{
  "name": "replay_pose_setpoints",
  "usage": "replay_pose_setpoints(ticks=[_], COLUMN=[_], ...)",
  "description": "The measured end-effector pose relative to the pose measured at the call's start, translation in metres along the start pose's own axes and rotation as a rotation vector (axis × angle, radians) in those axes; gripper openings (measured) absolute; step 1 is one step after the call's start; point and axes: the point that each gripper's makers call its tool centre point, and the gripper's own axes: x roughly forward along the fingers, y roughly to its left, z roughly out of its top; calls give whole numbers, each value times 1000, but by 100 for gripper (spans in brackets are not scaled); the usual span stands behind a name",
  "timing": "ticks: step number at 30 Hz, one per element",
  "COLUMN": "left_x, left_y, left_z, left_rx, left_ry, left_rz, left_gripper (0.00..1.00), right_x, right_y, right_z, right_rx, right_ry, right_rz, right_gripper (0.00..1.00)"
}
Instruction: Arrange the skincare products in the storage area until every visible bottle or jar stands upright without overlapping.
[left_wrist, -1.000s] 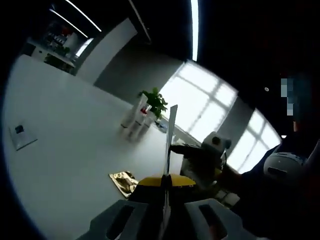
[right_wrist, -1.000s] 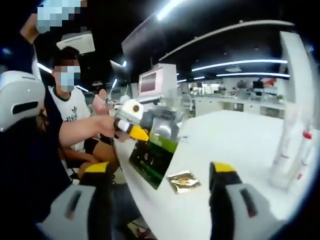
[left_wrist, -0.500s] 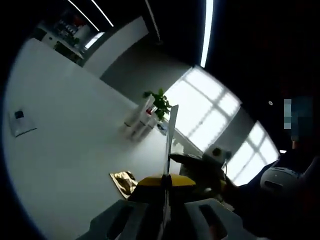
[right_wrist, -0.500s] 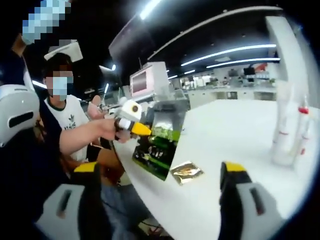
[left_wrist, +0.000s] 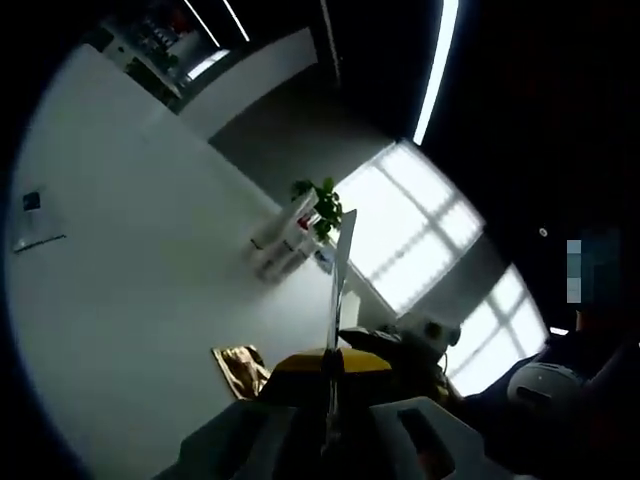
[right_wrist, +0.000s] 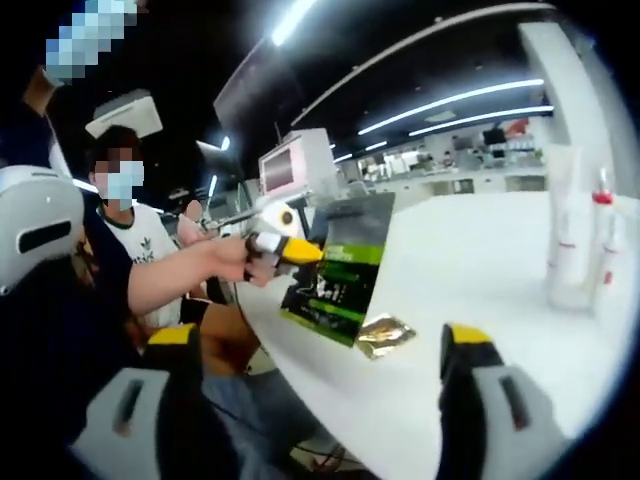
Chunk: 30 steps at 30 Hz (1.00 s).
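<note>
- Left gripper (left_wrist: 331, 385) clamped on dark-green sachet (right_wrist: 340, 270), edge-on in its own view; print on it unreadable.
- Right gripper (right_wrist: 325, 400) jaws wide apart, empty.
- Gold sachet (right_wrist: 385, 335) flat on white table (right_wrist: 480, 290).
- White tubes (right_wrist: 575, 240) upright, red caps, labels illegible.

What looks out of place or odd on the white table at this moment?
A crumpled gold foil sachet lies flat on the white table, away from the upright white tubes. The left gripper holds a dark green flat pouch above the table edge.
</note>
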Motion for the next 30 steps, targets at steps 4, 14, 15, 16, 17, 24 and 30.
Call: replay_pose_setpoints(ticks=[4, 14, 15, 16, 17, 24, 30], left_x=[4, 11, 13, 14, 16, 32, 45], left_y=[-1, 7, 7, 6, 6, 10, 19], left_z=[1, 3, 6, 7, 9, 16, 23], left_rx=[-18, -40, -45, -51, -54, -57, -57], left_ry=[-5, 29, 30, 29, 32, 62, 93], left_rz=[-11, 7, 3, -1, -6, -9, -9], left_gripper=[0, 0, 0, 0, 0, 0, 0], right_x=[0, 1, 0, -1, -3, -1, 0], right_y=[1, 0, 0, -1, -1, 0, -3], right_z=[-2, 1, 2, 4, 7, -6, -11], right_rx=[10, 11, 13, 16, 14, 54, 56], right_ry=[-4, -52, -61, -75, -98, -117, -114], right_rz=[-3, -33, -41, -50, -66, -93, -125], right_gripper=[100, 100, 100, 100, 100, 100, 99])
